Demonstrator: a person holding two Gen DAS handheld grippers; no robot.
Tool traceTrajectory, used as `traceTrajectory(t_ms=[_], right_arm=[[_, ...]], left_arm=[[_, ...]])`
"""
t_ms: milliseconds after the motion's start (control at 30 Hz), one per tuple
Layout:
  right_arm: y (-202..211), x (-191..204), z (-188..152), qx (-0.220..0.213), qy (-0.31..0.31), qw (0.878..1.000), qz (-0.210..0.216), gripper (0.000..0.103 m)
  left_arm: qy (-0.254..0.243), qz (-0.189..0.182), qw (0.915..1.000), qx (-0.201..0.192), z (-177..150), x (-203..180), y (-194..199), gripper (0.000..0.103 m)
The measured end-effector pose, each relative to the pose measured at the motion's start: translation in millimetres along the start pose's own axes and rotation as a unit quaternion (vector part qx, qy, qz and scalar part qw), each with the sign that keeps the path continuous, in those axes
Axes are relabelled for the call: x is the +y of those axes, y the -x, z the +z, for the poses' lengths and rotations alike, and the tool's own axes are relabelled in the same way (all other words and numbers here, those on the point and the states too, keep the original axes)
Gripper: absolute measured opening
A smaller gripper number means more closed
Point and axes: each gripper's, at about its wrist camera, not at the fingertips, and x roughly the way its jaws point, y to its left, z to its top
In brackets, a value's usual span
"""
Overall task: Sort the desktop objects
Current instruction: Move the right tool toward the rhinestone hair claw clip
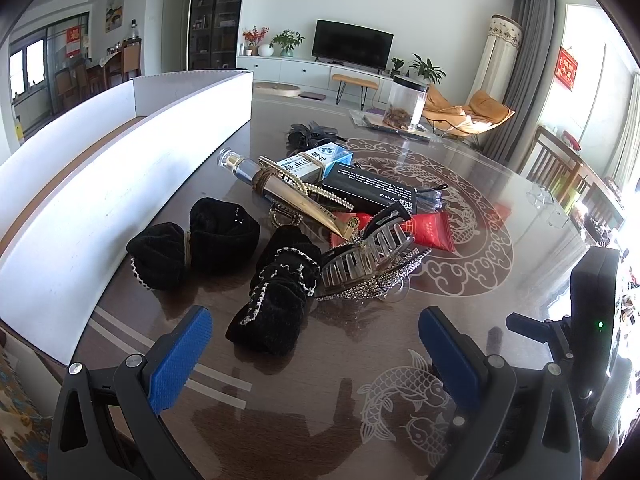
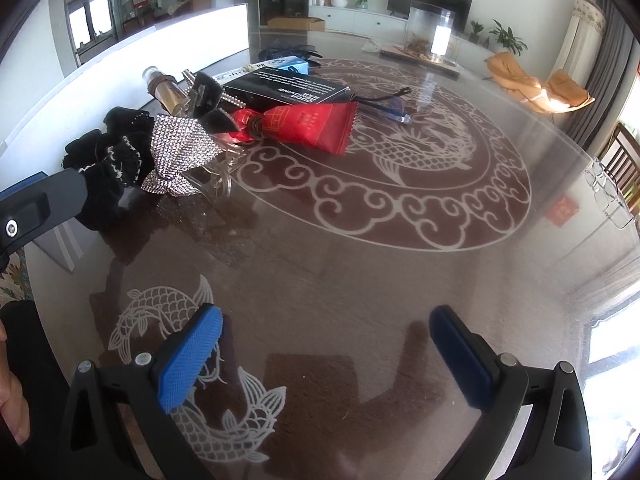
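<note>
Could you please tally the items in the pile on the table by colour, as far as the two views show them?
Black: 4, namely two velvet scrunchies, a flower clip, a box
Red: 1 packet
Silver or rhinestone: 2, a bow and a strip
Clear: 1 claw clip
Blue-white: 1 box
Gold: 1 tube
Total: 10

Bright living room beyond the glass-topped table [image 1: 500, 184]: dark television [image 1: 352, 45] on a white cabinet [image 1: 304, 70], potted plants alongside. Orange lounge chair [image 1: 468, 114] by grey curtains [image 1: 528, 76] (strong daylight from the right).
</note>
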Motion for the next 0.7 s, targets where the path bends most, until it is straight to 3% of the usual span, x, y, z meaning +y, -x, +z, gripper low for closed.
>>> traceTrajectory(t_ms=[433,700], right_arm=[[-29.5,-11.2,39.4,0.003,-0.014,1.000,0.020,0.103],[-29.5,-21.2,37.4,-0.006,-0.009,1.000,0.024,0.103]], left_arm=[[0.004,0.000,1.0000,0.005,-1.9,0.9,1.2,0.103],[0.005,-0.003,1.0000,0.007,-1.1,2.0,1.6,0.103]])
